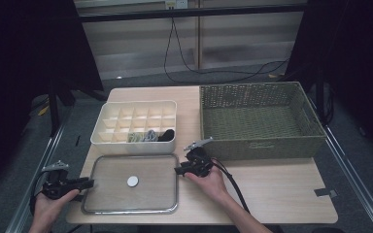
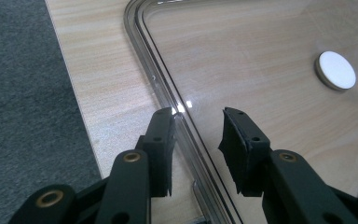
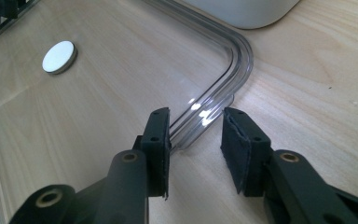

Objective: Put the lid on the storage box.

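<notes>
No readable text, label, brand or number is showing anywhere. A small embossed mark is sitting on the front wall of the woven basket (image 1: 260, 144), beyond the right gripper (image 1: 178, 170), but it is too blurred to read.

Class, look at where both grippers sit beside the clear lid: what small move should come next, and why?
Probably ease both grippers inward and close them on the clear lid. The left gripper and the right gripper are both open, each straddling the lid's raised rim on opposite sides, and nothing is gripped yet. The lid lies flat on the table.
</notes>
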Available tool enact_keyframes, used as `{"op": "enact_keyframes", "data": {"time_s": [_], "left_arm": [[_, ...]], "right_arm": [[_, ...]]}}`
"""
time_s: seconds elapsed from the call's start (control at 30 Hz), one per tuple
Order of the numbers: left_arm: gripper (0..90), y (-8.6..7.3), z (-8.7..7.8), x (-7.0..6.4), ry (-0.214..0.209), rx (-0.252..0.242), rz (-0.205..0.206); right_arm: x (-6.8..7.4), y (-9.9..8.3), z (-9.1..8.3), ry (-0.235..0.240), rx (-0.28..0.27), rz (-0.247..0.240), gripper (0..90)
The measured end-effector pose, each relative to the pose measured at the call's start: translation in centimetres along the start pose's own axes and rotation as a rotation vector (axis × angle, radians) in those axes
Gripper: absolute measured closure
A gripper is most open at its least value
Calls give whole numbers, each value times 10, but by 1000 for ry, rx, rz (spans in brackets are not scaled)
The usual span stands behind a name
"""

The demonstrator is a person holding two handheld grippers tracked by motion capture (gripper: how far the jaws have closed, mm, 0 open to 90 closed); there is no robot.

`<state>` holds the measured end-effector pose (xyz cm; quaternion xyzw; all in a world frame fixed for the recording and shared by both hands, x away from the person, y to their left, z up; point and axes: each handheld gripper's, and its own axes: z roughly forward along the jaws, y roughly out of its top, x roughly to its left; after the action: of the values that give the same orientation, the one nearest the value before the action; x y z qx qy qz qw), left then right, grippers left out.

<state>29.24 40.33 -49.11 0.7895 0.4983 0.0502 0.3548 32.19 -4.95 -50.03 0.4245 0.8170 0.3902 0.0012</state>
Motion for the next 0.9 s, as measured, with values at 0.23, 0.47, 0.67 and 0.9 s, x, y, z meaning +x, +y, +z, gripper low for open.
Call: {"op": "enact_keyframes", "data": {"time_s": [0.23,0.47,0.67,0.9], "left_arm": [[641,5,1,-2,17,31,23],[667,6,2,-1,28,22,17],[675,7,3,1,23,21,15],[676,8,3,1,24,26,19]], "right_arm": [[1,-3,1,-15,-34,52,664],[4,-9,1,-34,-83,137,694],[2,-14,2,-19,-124,248,719],[6,-18,4,-12,-158,327,686]]}}
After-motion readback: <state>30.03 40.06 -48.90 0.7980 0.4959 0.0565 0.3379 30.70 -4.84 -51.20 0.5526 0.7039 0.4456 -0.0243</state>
